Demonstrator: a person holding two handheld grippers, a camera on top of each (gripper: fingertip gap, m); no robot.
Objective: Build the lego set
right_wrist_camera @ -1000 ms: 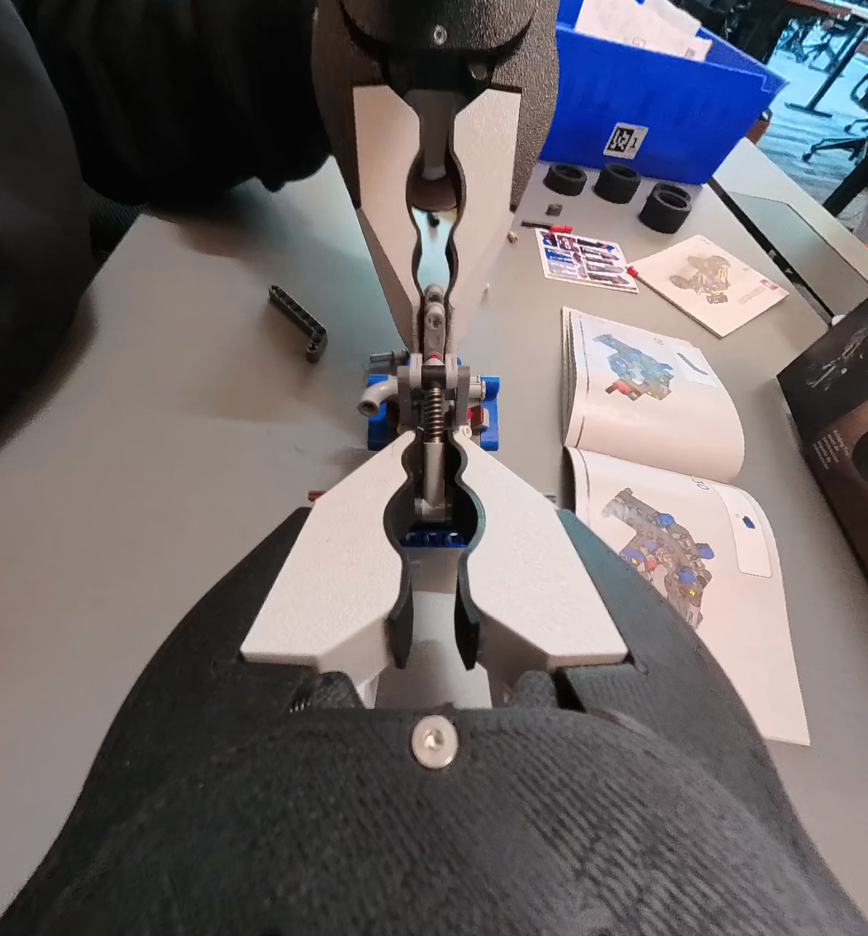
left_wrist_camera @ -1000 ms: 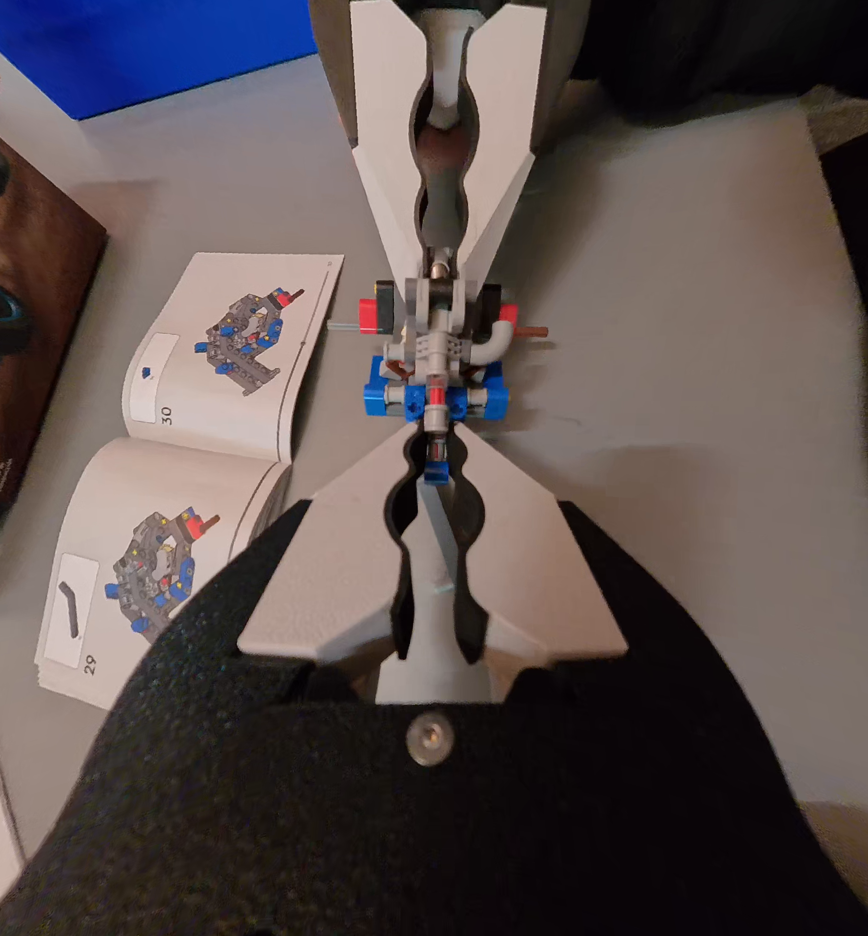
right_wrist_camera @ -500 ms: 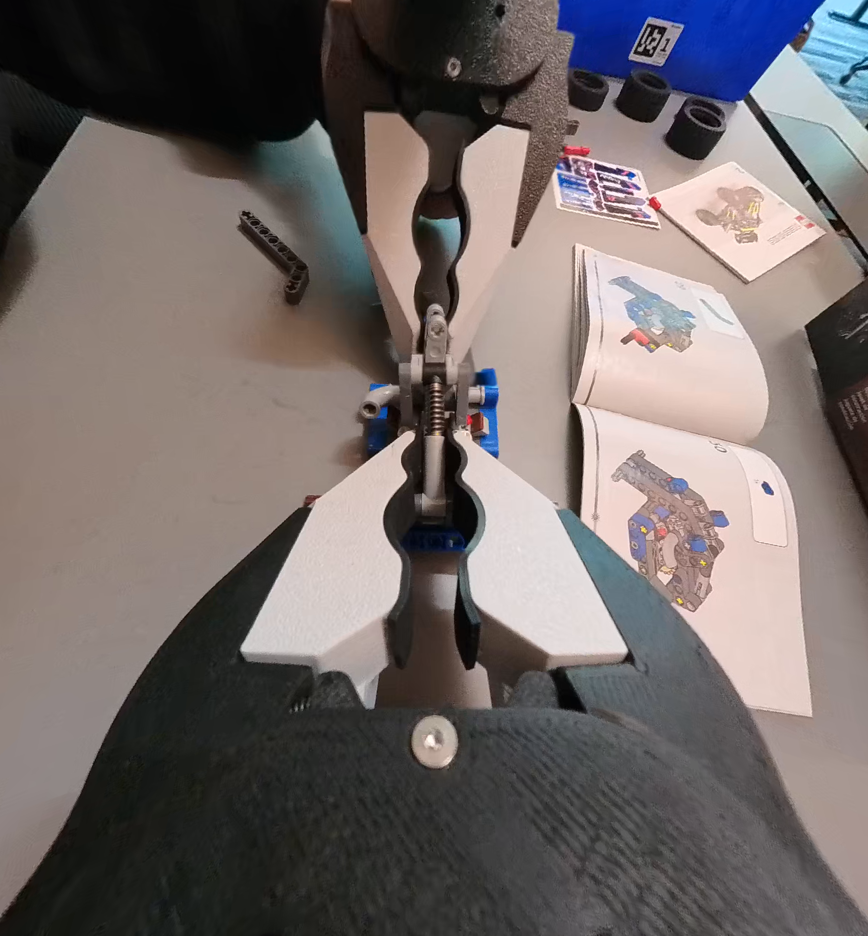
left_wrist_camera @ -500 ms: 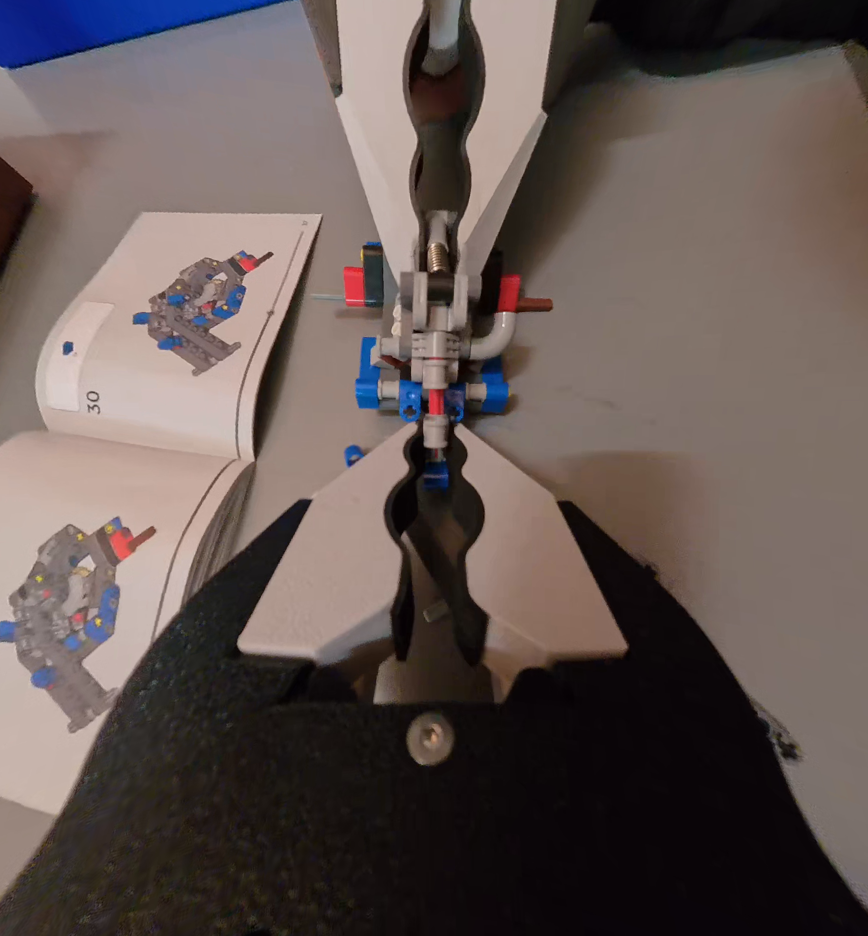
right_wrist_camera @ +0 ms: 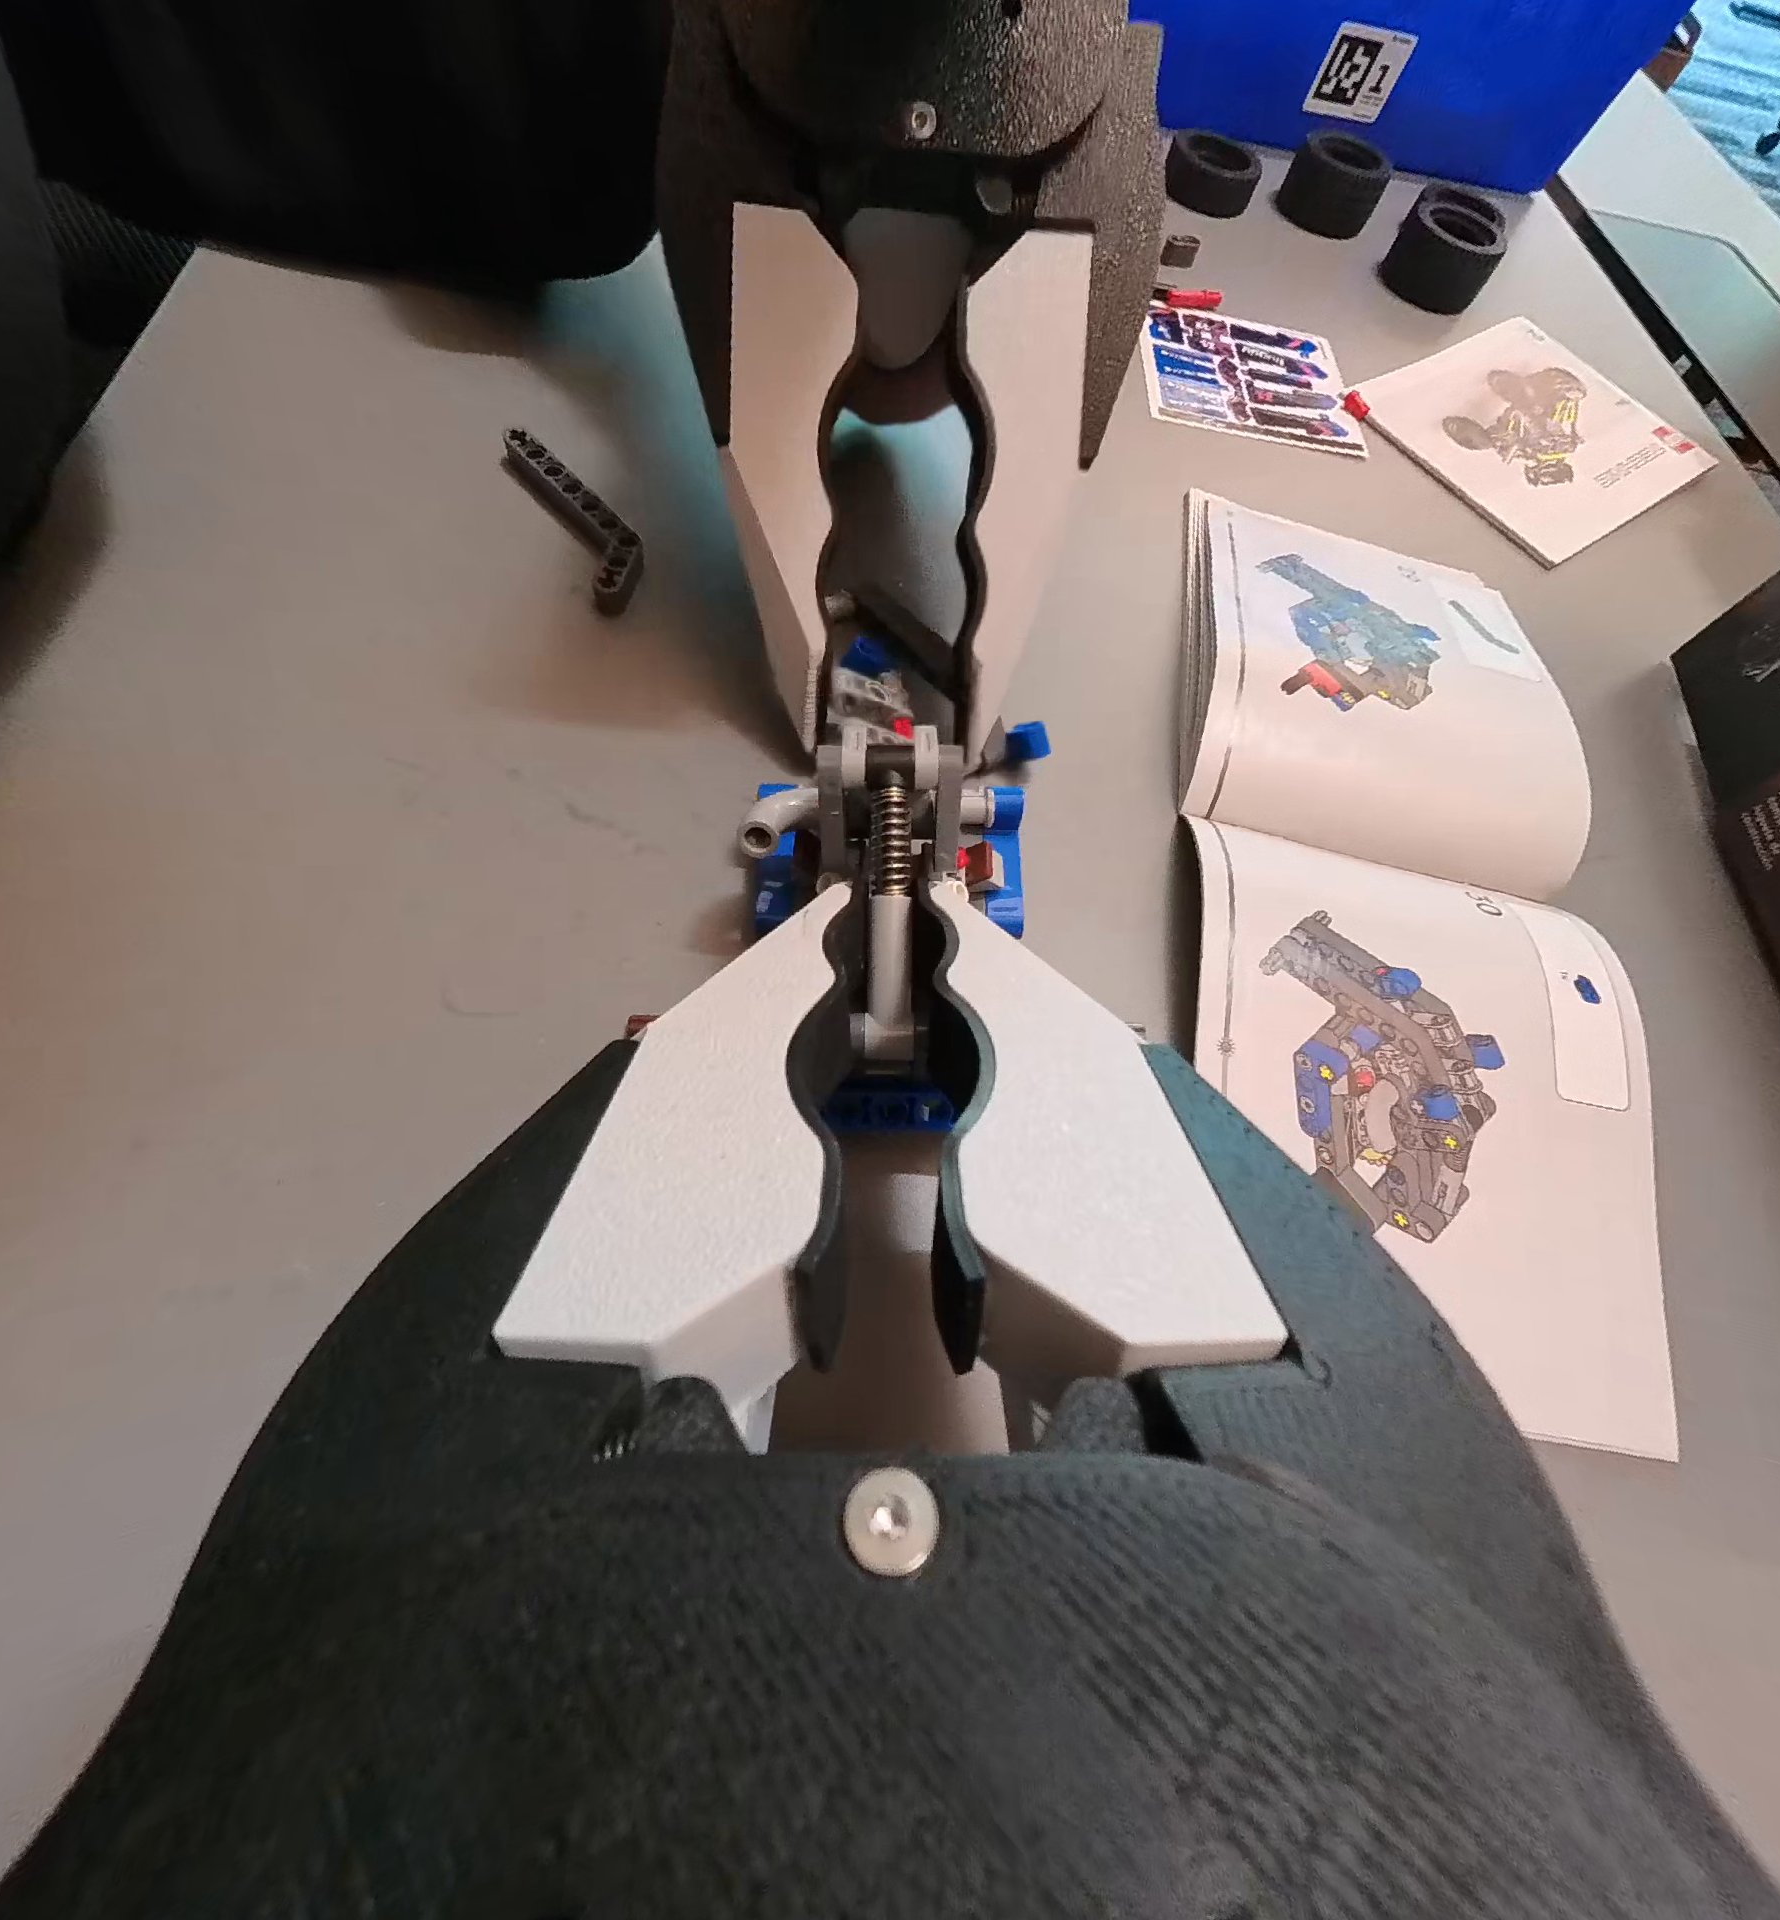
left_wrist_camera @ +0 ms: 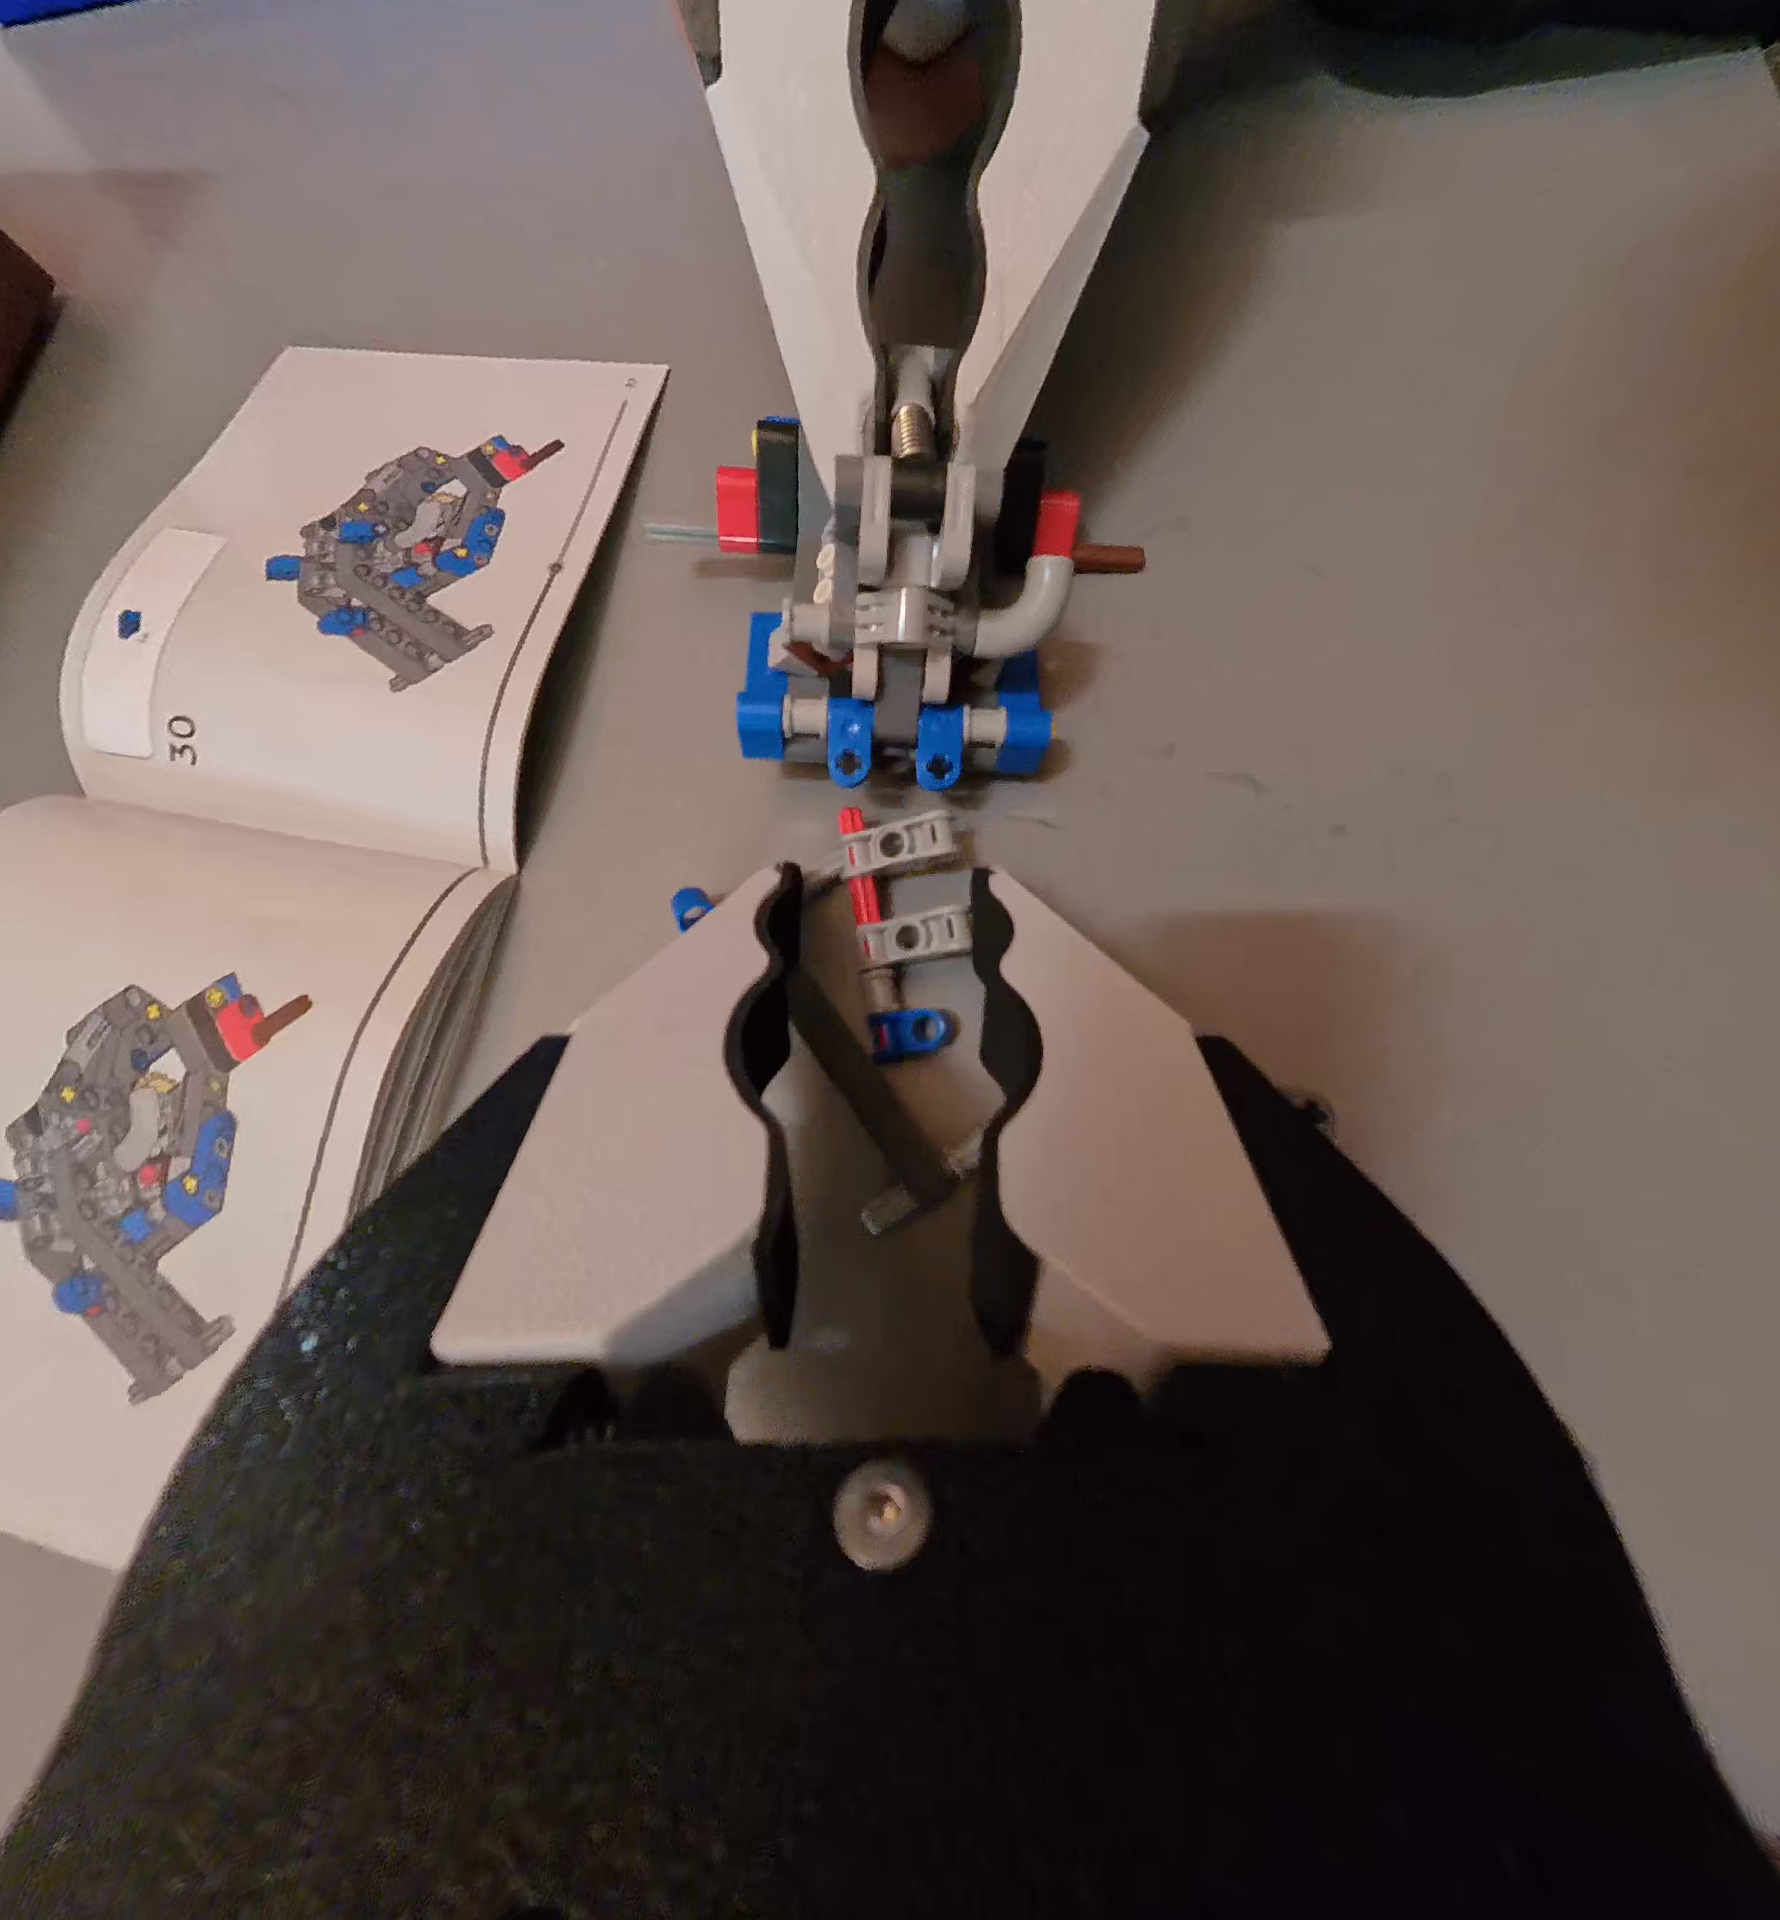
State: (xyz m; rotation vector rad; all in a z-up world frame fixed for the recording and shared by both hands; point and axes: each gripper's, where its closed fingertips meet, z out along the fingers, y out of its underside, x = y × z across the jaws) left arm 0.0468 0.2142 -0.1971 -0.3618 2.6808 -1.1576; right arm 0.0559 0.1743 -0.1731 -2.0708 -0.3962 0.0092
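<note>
Big grey table (right_wrist_camera: 294, 935) carries everything here. On it is an open instruction booklet (right_wrist_camera: 1405, 935) showing the build, a dark box (right_wrist_camera: 1779, 748) at the edge, a blue bin (right_wrist_camera: 1437, 73) at the back with three black tyres (right_wrist_camera: 1333, 182) in front of it, plus a sticker sheet (right_wrist_camera: 1250, 379) and a loose dark angled beam (right_wrist_camera: 574, 514).

The main lego assembly (left_wrist_camera: 896, 613), blue base with grey frame and a spring shock (right_wrist_camera: 891, 831) on top, sits on the table between the two tools. The right gripper (right_wrist_camera: 891, 914) has its fingers closed narrow on the shock's grey shaft, pinning the assembly. The left gripper (left_wrist_camera: 881, 883) has its fingers parted fairly wide. Between them lies a small sub-piece (left_wrist_camera: 901, 914), grey connectors on a red axle with a blue end, just apart from the assembly's blue front. I can't tell if it's pinched or only resting on the table.

My guess is the step is joining that piece to the front blue connectors (left_wrist_camera: 891, 753). Doing it well means getting a proper squeeze on the grey connectors first and straightening the tilted axle so it lines up with the holes. Then push straight in while the right one keeps the base from sliding. Go in crooked and it'll probably just skid or pop out.
</note>
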